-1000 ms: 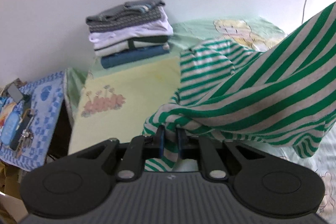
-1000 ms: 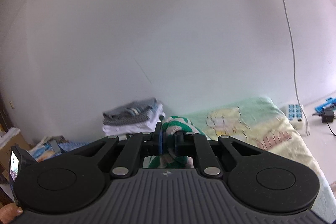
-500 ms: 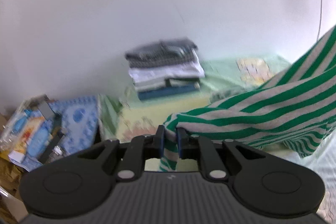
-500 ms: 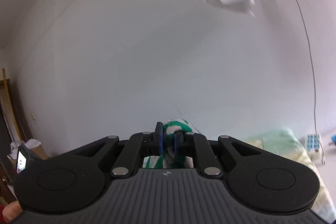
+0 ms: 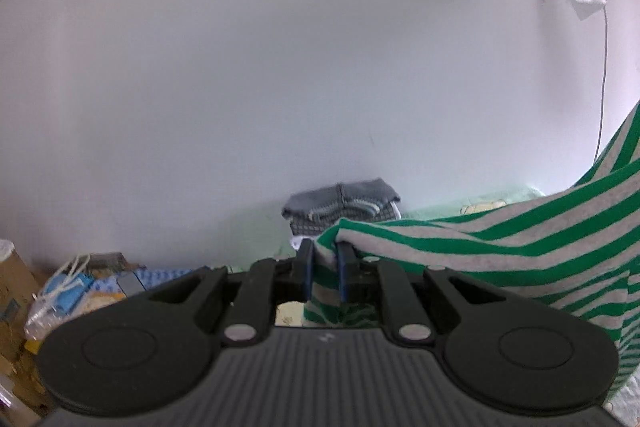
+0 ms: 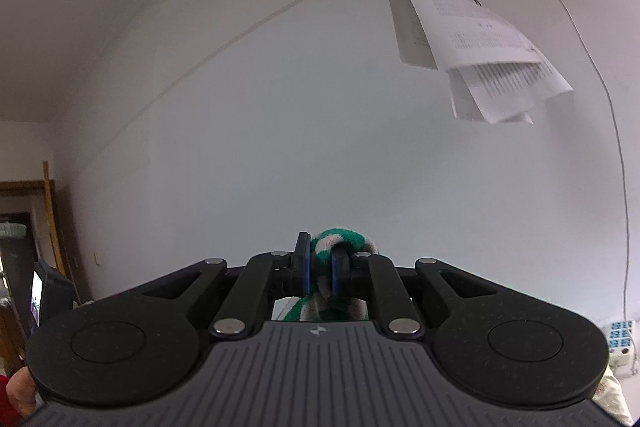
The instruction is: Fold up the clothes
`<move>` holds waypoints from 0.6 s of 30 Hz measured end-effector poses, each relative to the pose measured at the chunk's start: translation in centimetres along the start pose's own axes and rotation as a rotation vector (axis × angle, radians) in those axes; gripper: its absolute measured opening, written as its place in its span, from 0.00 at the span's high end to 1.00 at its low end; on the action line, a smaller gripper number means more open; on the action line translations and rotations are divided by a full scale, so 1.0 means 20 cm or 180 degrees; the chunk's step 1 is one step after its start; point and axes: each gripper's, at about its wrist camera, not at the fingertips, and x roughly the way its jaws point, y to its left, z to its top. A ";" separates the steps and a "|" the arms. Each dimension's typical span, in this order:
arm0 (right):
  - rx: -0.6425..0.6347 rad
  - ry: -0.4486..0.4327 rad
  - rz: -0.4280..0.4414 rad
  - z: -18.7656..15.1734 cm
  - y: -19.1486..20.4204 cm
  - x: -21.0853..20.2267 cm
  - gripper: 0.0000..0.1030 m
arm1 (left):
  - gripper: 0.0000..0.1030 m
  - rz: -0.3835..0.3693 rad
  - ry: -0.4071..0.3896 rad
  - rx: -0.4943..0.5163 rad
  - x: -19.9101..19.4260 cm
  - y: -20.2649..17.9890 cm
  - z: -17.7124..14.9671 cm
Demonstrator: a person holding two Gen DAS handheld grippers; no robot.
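A green-and-grey striped garment point(image 5: 500, 251) hangs in the air, stretching from the left wrist view's middle off to its right edge. My left gripper point(image 5: 324, 259) is shut on one bunched corner of it. In the right wrist view my right gripper point(image 6: 320, 261) is shut on another bunched bit of the same striped garment point(image 6: 340, 241), which pokes up between the blue pads; the cloth below is hidden by the gripper body. A stack of folded clothes point(image 5: 342, 205) sits on the bed against the wall, behind the left gripper.
The pale green bed sheet point(image 5: 480, 201) runs along the white wall. Bags and boxes point(image 5: 60, 291) lie at the left. Papers point(image 6: 476, 55) hang from a wire high on the wall. A power strip point(image 6: 620, 337) sits at the lower right.
Both grippers have risen with the striped garment, which now hangs clear of the bed. Both views have tilted up, so the wall fills them and the folded stack looks lower and smaller.
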 end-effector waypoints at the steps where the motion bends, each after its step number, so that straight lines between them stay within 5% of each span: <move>1: 0.0013 -0.0026 0.0028 0.01 0.01 -0.01 0.90 | 0.89 -0.0002 -0.0027 0.0001 -0.02 0.01 0.01; 10: 0.0009 -0.0049 -0.0041 -0.03 0.01 -0.07 0.90 | 0.89 -0.0040 -0.0164 0.0051 -0.13 0.01 0.01; 18: -0.0118 0.0203 -0.0444 -0.20 -0.17 0.10 0.90 | 0.89 -0.0047 0.0262 0.0133 0.21 -0.14 -0.05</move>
